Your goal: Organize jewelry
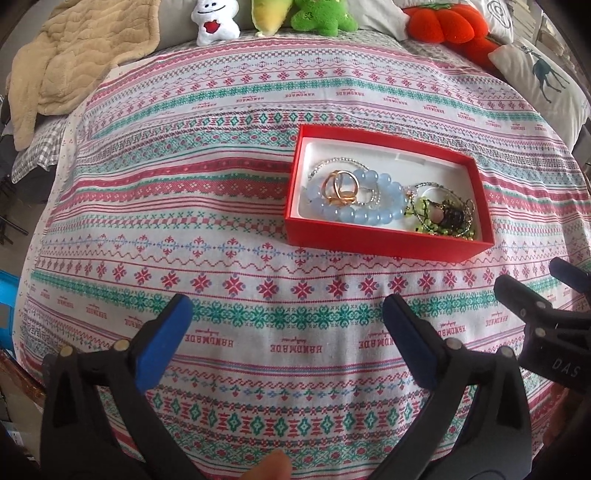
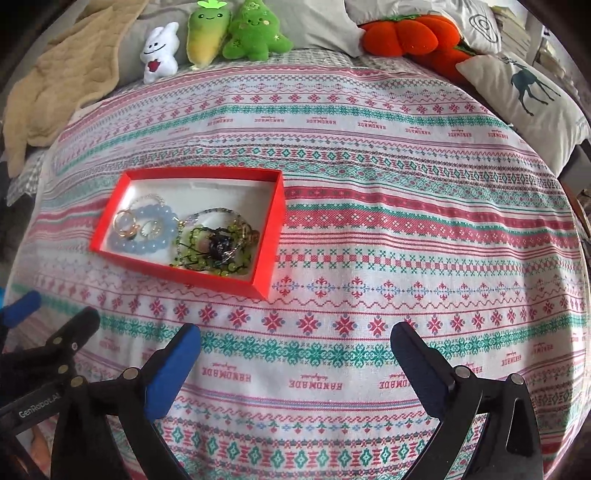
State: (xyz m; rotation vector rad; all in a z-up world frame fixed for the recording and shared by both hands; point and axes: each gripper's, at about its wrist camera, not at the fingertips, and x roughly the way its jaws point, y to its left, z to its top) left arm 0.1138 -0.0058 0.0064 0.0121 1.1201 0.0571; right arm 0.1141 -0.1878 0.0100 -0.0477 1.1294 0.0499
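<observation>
A shallow red box [image 1: 384, 245] [image 2: 184, 275] with a white lining lies on the patterned bedspread. Inside it rest a pale blue bead bracelet [image 1: 365, 212] [image 2: 166, 225], gold rings [image 1: 341, 186] [image 2: 123, 223], a thin silver chain [image 1: 332, 162] and a green bead piece with a dark stone [image 1: 445, 218] [image 2: 218, 245]. My left gripper [image 1: 286, 317] stands open over bare cloth, short of the box. My right gripper [image 2: 295, 349] is open too, nearer than the box and to its right. Nothing sits between either pair of blue pads.
Plush toys [image 2: 255, 33], an orange pumpkin cushion [image 2: 406, 33] and a deer pillow [image 2: 532, 96] line the far edge of the bed. A beige blanket [image 1: 74, 55] lies at the far left. The bedspread [image 2: 406, 221] stretches flat right of the box.
</observation>
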